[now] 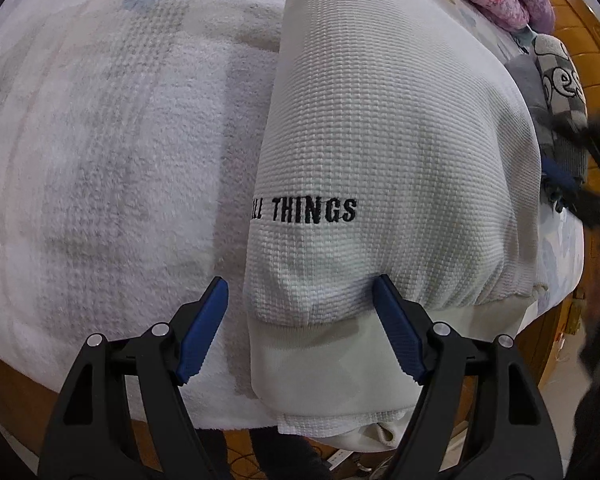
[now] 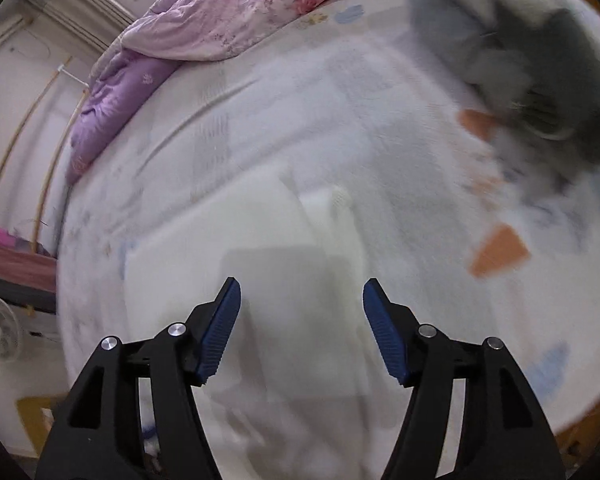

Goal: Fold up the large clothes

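Note:
A white waffle-knit sweatshirt [image 1: 380, 140] with black "ALL THINGS" lettering lies folded into a long strip on the bed, its ribbed hem nearest me. My left gripper [image 1: 300, 292] is open, its blue pads straddling the hem end just above the cloth, holding nothing. My right gripper [image 2: 302, 292] is open and empty above the bed; this view is motion-blurred. The pale sweatshirt [image 2: 236, 248] shows faintly below it. The right gripper also appears as a dark blur at the right edge of the left wrist view [image 1: 580, 184].
A white fleece blanket [image 1: 120, 180] covers the bed. A pink and purple quilt [image 2: 204, 28] lies at the far end. Grey and checkered clothes [image 2: 540, 72] are piled to the right. The wooden bed frame [image 1: 572, 28] runs along the right, the bed edge is near me.

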### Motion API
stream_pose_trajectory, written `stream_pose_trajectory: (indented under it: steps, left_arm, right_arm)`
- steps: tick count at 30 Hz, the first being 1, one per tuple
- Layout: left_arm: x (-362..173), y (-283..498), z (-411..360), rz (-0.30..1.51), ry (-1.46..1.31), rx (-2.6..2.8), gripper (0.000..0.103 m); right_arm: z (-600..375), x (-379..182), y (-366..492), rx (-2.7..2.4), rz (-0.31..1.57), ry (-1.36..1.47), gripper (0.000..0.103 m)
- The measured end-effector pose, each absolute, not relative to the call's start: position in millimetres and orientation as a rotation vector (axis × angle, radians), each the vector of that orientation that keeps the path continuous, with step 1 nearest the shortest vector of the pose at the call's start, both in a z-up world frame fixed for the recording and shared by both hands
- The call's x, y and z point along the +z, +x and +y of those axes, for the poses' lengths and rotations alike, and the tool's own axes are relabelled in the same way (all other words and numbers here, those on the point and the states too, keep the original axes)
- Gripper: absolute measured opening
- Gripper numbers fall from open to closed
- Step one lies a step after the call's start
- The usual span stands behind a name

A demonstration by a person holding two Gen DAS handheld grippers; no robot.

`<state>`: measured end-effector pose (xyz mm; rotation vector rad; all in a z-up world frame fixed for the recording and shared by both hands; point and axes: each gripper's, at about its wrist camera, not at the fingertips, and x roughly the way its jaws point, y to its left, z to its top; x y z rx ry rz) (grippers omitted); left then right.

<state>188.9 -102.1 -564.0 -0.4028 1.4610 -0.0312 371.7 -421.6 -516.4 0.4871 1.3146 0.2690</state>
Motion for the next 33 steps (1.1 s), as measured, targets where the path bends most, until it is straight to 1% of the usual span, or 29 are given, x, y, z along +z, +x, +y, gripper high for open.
stream_pose_trajectory:
  steps: [1,2,3,7,10,13,16,17,18,21,24,25,26,27,28,29,30,33]
  left_arm:
    - [-563,188,-99,1.461,-0.404,-0.035,0.075]
    - [-563,188,-99,1.461,-0.406,-0.037,0.075]
    - [-563,187,-97,1.460,-0.415,-0.041,0.075]
    - [-563,188,-97,1.453,-0.453,-0.068,0.074]
    - [-566,189,-103,1.461,-0.446,-0.074,0.074]
    - [-565,193,-106,1.464,-0.452,-0.078,0.075]
    - [-568,195,-104,1.477,-0.461,-0.104,0.075]
    - [-569,195,-104,1.483,-0.449,-0.107,0.075]
    - [-571,198,-103,1.488,-0.441,-0.110,0.075]
    - [-570,200,-103,1.493,-0.445,-0.114,0.075]
    - [-569,199,-106,1.487,-0.431,-0.108,0.075]
    - [-569,200,-108,1.487,-0.425,-0.104,0.075]
    - [-569,200,-109,1.488,-0.426,-0.100,0.075]
    - [-568,199,-108,1.489,-0.427,-0.100,0.075]
    - [-569,200,-108,1.490,-0.430,-0.100,0.075]
    - [-569,200,-107,1.490,-0.430,-0.100,0.075]
    - [-569,200,-108,1.492,-0.421,-0.101,0.075]
    - [-566,196,-114,1.493,-0.375,-0.122,0.075]
  right_arm:
    - [-415,-518,378,0.286,1.321,0.500,0.061]
    - [-412,-523,383,0.323,1.324,0.509,0.037]
    - [-411,-525,387,0.345,1.333,0.502,0.006]
    - [-409,-497,378,0.336,1.268,0.342,0.005]
    - [-417,-521,379,0.265,1.300,0.264,0.005]
    - [-425,-552,392,0.241,1.352,0.329,0.006]
    - [-419,-552,392,0.250,1.364,0.274,0.006]
    - [-421,-546,391,0.242,1.363,0.280,0.008]
    - [-427,-536,387,0.209,1.359,0.280,0.017]
    - [-436,-496,364,0.168,1.307,0.256,0.018]
    - [-421,-473,332,0.295,1.313,0.290,0.018]
    - [-414,-474,325,0.332,1.333,0.289,0.017]
    - [-405,-481,314,0.366,1.378,0.281,0.013]
    - [-402,-488,308,0.370,1.405,0.273,0.012]
    - [-401,-508,297,0.345,1.471,0.244,0.011]
    - [-405,-519,291,0.319,1.498,0.230,0.004]
    - [-415,-532,282,0.292,1.510,0.239,0.000]
    - [-436,-542,270,0.250,1.502,0.270,0.000]
